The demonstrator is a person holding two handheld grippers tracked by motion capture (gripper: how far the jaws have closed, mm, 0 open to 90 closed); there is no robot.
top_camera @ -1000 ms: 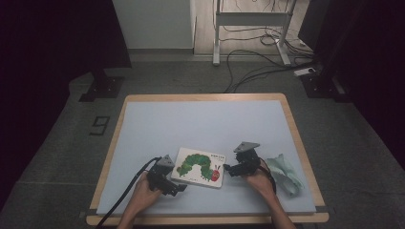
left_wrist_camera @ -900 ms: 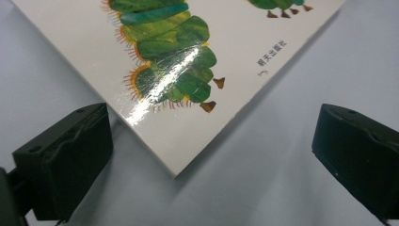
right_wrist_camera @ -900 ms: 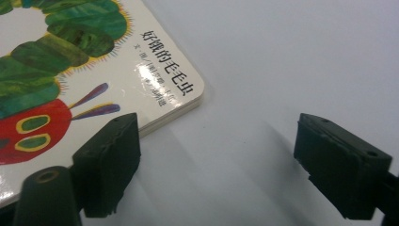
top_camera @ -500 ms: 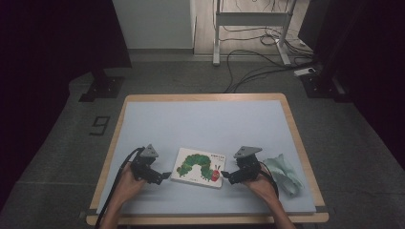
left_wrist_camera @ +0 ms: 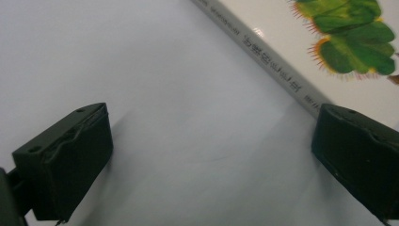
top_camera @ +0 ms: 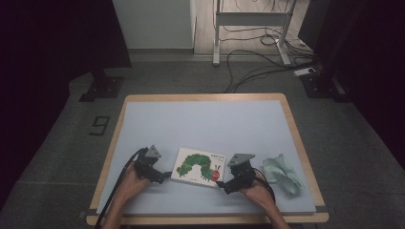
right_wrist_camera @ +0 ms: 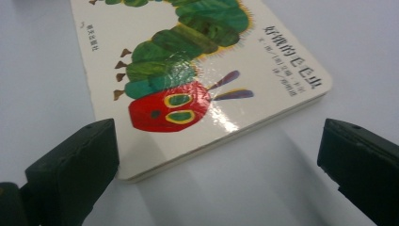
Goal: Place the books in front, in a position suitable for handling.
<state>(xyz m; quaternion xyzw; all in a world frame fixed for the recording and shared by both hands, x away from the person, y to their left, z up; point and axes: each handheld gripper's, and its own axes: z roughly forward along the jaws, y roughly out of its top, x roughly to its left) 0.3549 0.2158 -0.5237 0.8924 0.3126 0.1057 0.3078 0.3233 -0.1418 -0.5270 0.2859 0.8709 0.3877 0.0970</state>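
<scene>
- Closed board book (top_camera: 199, 166) flat on the pale blue table (top_camera: 205, 124), near the front edge, cover up, a gripper at each short side.
- Left gripper (top_camera: 161, 177) just beside the spine edge, jaws wide apart over bare table; in the left gripper view one jaw close to the book (left_wrist_camera: 339, 52), perhaps touching it, nothing clamped.
- Right gripper (top_camera: 223, 185) by the corner with the caterpillar's red head, jaws just opened to full spread; a corner of the book (right_wrist_camera: 197, 70) lying between them, pads clear of it, nothing held.
- Likely trouble: glossy cover on a smooth top, so a push from one side alone could send it skating toward the other hand instead of lifting.
- Low lying cover edge (little for a jaw to get under): a shallow bite could slip off and flip a corner down hard.
- Closing slantwise across the corner might twist the book instead of gripping.
- Crumpled green cloth (top_camera: 282, 173) right of the right hand, near enough to catch a cable or elbow on a swing outward.
- Front edge of the table close behind both hands; little slack for pulling back.
- Wide bare surface beyond the book toward the far edge, best room for sliding or opening.
</scene>
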